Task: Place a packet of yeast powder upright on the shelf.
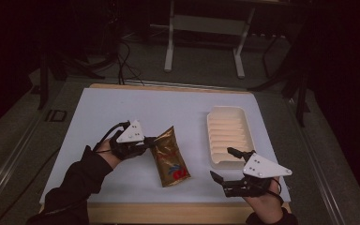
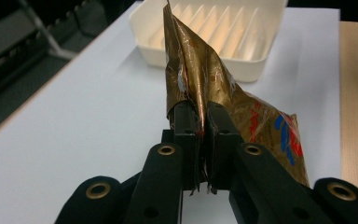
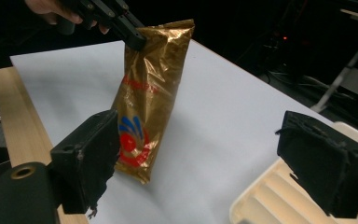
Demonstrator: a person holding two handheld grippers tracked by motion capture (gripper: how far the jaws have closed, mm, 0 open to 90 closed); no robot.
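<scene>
**Gold pouch pinched at its top edge**

High view: the left gripper [image 1: 146, 140] clamps the gold pouch [image 1: 169, 158] mid-table; bare white surface [image 1: 122, 108] lies beyond.

Left gripper view: the ridged tray [image 2: 242, 56] stands just behind the pouch.

Right gripper view: the right gripper [image 3: 209, 158] gapes wide, empty, beside the tray.

Glossy crinkled foil pouch [image 1: 169, 157], smooth plastic tray [image 1: 229, 136]

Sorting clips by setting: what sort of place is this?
Probably a lab or workshop recording station: a white-covered table, bare metal stand legs on the floor beyond, loose cables, dark surroundings.
</scene>
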